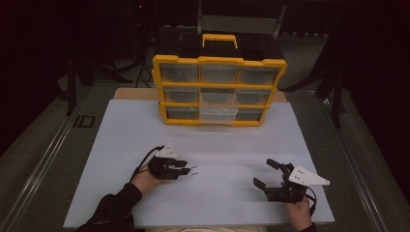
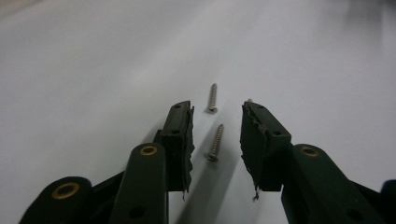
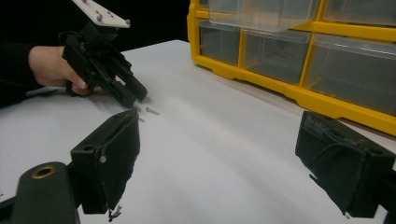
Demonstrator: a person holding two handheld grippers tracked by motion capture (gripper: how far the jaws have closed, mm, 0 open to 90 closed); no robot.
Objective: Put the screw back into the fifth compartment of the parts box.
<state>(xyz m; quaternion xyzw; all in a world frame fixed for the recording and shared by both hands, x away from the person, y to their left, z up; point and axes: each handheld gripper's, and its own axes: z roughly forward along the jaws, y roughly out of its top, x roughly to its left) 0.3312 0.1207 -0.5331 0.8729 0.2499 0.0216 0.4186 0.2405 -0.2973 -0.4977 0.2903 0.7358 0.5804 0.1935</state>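
Nearest to us, at the bottom of the left gripper view, the left claw (image 2: 217, 116) stands released, its two black jaws parted with a clear gap. In that gap a small silver screw (image 2: 215, 143) lies flat on the white tabletop (image 2: 93, 70), touching neither jaw. A second screw (image 2: 212, 98) lies just beyond it, near the centre of the frame, past the jaw tips.

In the high view we see the left claw low and left of centre, held in the person's left hand (image 1: 145, 180), with the two screws as faint marks just to its right. The right claw (image 1: 265, 173) sits at the lower right, held in the right hand (image 1: 300, 212), its jaws spread wide and grasping nothing.

At the top centre of the high view stands a yellow-framed organizer cabinet (image 1: 220, 89) with clear drawers in three rows and a yellow handle on top. Its middle bottom drawer (image 1: 218, 114) is pulled partly out.
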